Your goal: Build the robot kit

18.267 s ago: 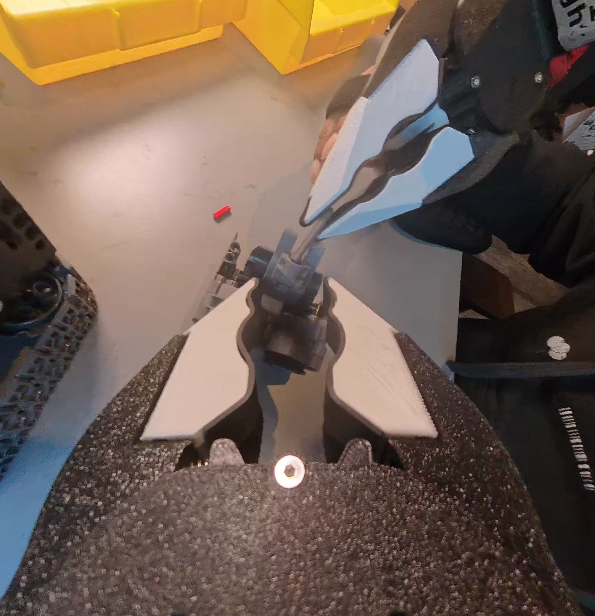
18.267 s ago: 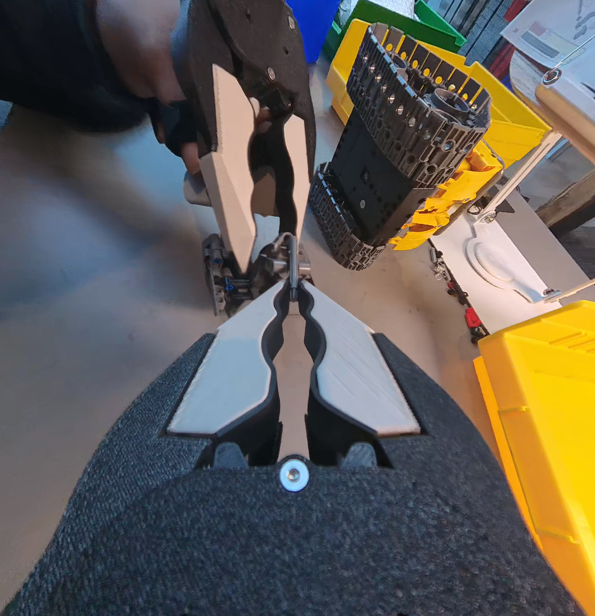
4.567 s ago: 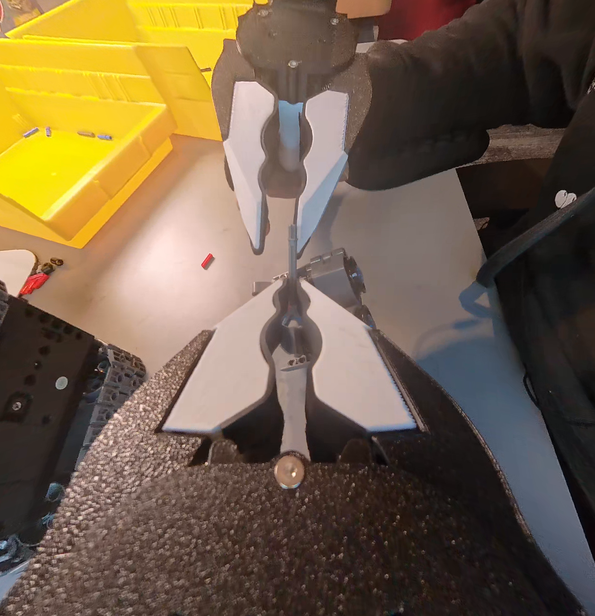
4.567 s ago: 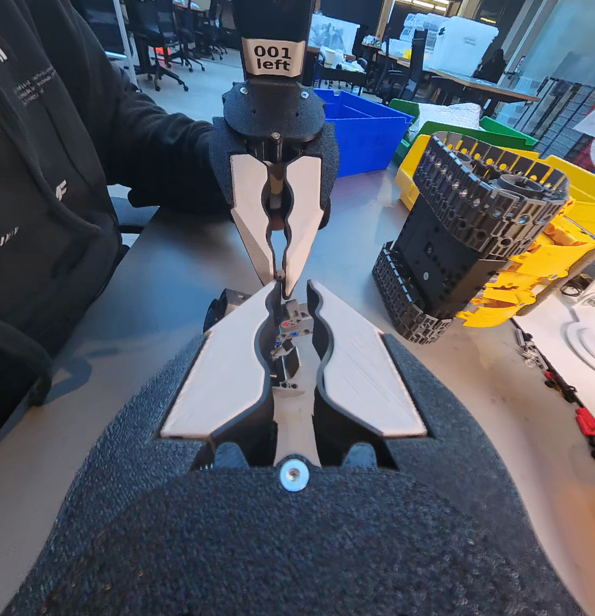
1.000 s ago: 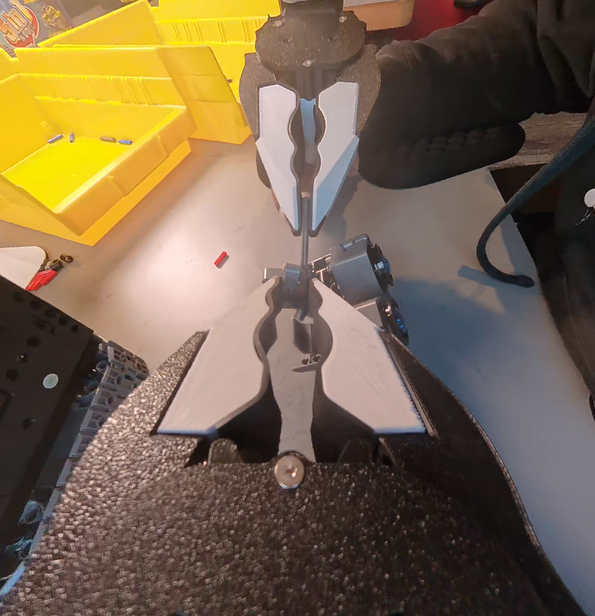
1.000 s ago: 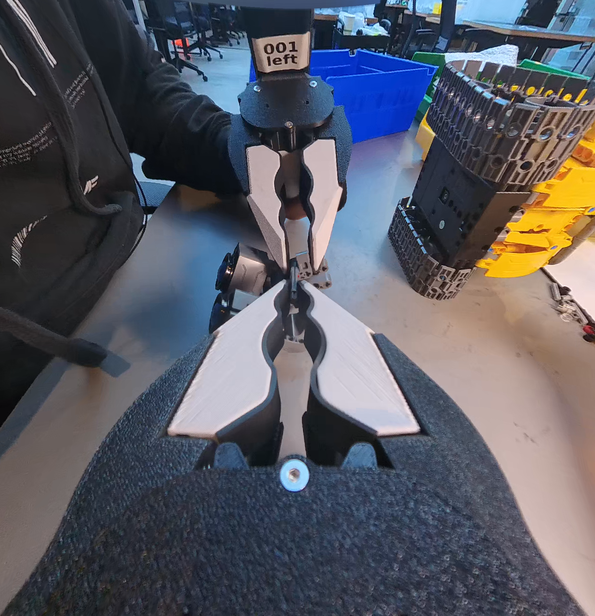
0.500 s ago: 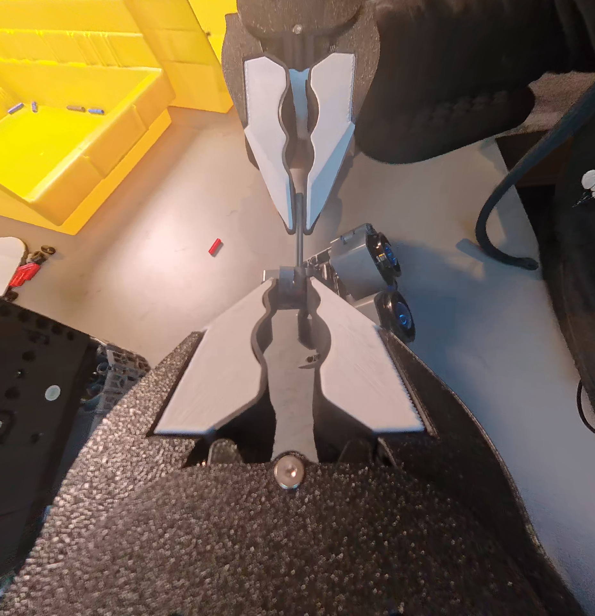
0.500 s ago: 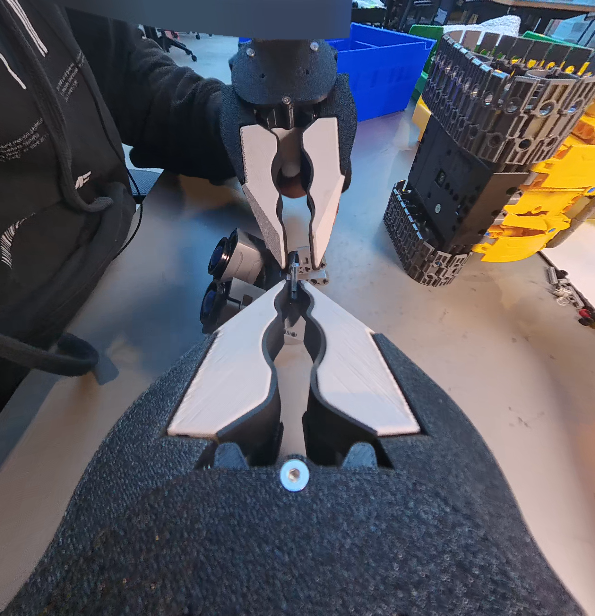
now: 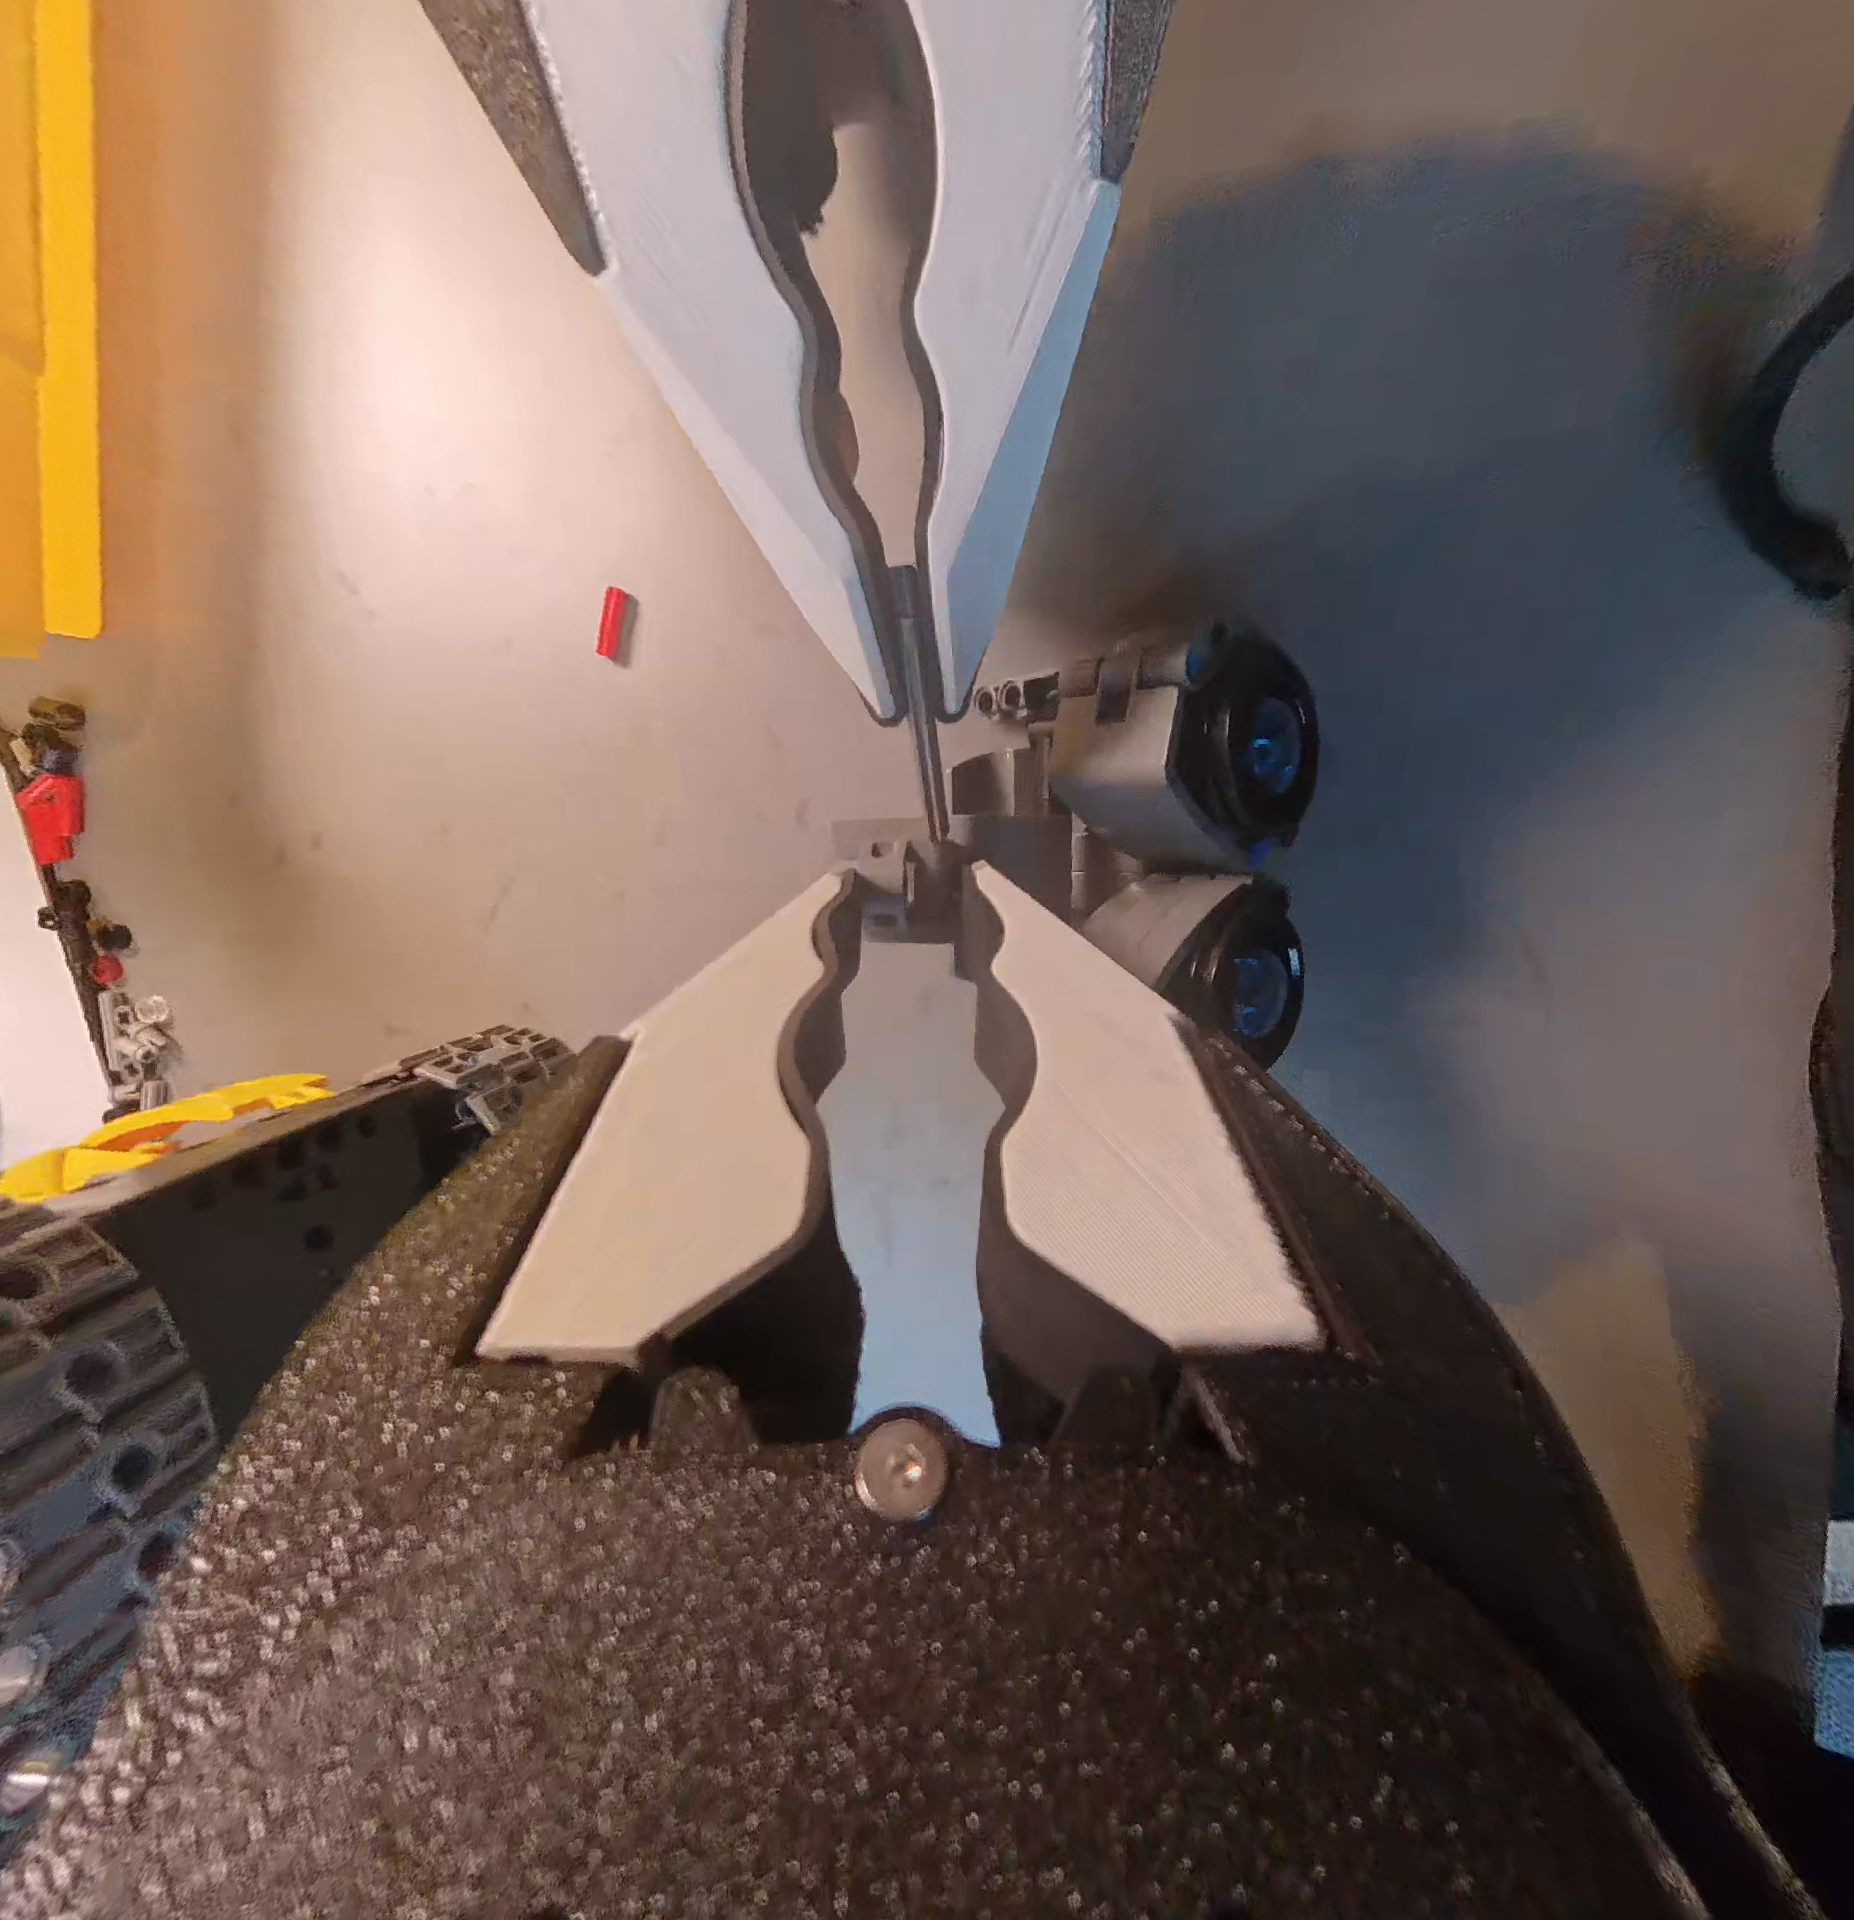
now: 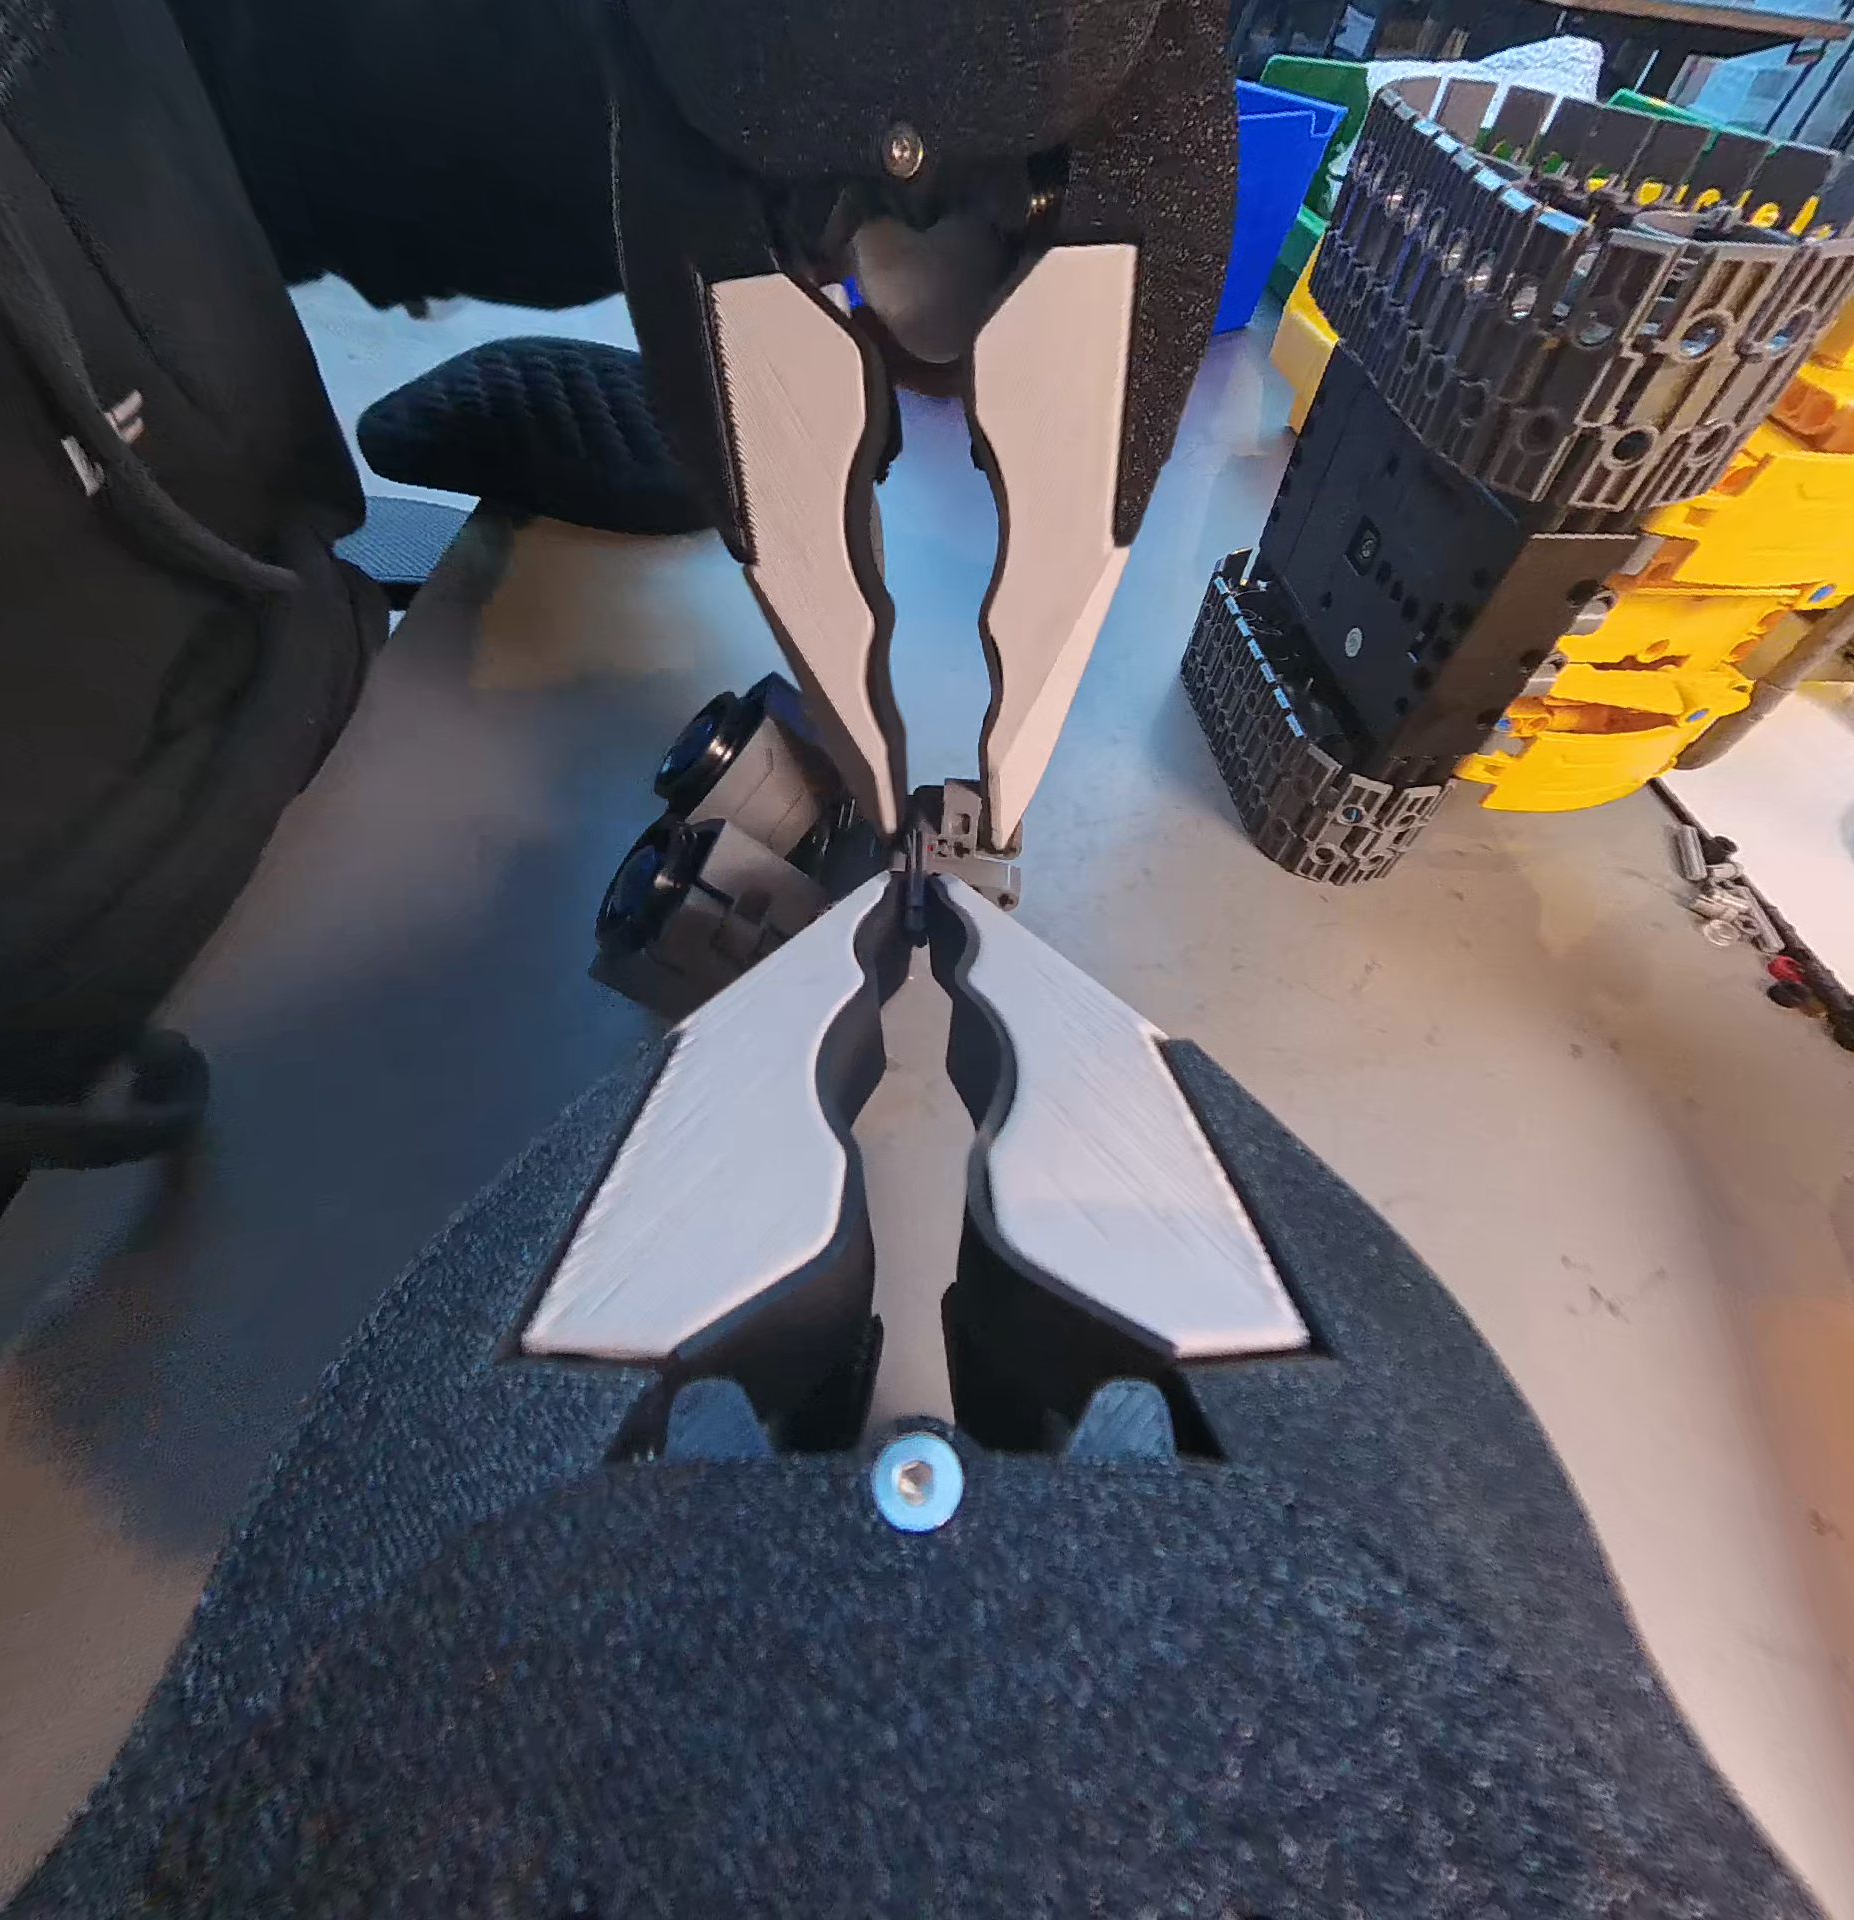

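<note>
The grey table [image 10: 1370,1039] carries everything. Largest on it is the black-and-yellow tracked model [image 10: 1525,499], standing on end at its far right with grey track links wrapped round it, well apart from the work. Near the middle lies a small grey assembly [image 9: 1141,790] with 2 dark, blue-tinted round lenses pointing sideways — it rests on the table, steadied by the grippers.

The left gripper [image 9: 912,894] has its jaws clenched on a small grey block at the assembly's edge, which pins the piece in place. The right gripper [image 10: 907,904] faces it tip to tip, its jaws closed on a thin dark axle [image 9: 918,707] that runs from between its tips down into that block; how deep it sits is hard to tell, since the tips hide the joint.

A tiny red peg [image 9: 616,621] lies loose on the table — clear of both grippers.
</note>
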Available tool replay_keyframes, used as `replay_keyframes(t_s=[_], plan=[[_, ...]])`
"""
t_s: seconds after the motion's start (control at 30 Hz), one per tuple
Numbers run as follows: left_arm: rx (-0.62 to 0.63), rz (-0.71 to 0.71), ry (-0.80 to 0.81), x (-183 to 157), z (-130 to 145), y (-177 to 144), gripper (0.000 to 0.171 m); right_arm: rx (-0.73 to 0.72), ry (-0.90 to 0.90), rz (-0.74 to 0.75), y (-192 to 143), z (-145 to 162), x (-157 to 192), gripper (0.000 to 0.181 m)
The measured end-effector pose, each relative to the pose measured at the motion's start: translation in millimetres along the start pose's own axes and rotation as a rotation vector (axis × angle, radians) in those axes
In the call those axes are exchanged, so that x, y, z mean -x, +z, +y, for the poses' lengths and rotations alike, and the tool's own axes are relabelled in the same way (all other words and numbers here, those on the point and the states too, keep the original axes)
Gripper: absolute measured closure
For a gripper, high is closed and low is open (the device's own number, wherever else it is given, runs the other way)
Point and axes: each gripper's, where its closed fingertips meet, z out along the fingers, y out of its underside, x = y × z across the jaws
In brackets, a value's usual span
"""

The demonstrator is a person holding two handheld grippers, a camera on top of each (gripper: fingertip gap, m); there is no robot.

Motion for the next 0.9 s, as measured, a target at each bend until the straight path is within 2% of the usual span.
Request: replay_keyframes(t_s=[0.13,0.2,0.3,0.43,0.57,0.9], plan=[[-0.069,-0.001,0.044,0.6,-3.1,-1.2,0.157,-0.006,-0.002,0.005,-1.7,-0.7,0.0,0.178],[-0.194,-0.019,0.012,1.3,-5.6,-3.0,0.158,-0.023,0.006,0.004,-3.4,-3.3,-0.5,0.178],[-0.443,0.009,-0.142,-1.4,-9.8,-8.8,0.158,-0.054,0.016,0.006,-4.1,-8.0,-0.9,0.178],[-0.625,-0.009,-0.261,1.8,-8.6,-10.3,0.158,-0.057,0.027,-0.005,-1.1,-9.0,0.7,0.178],[-0.683,-0.007,-0.281,2.4,-7.7,-10.3,0.158,-0.046,0.03,-0.002,0.9,-8.4,0.1,0.178],[-0.671,0.001,-0.249,0.6,-8.1,-11.4,0.158,0.004,0.026,-0.018,1.5,-9.4,-0.9,0.178]])
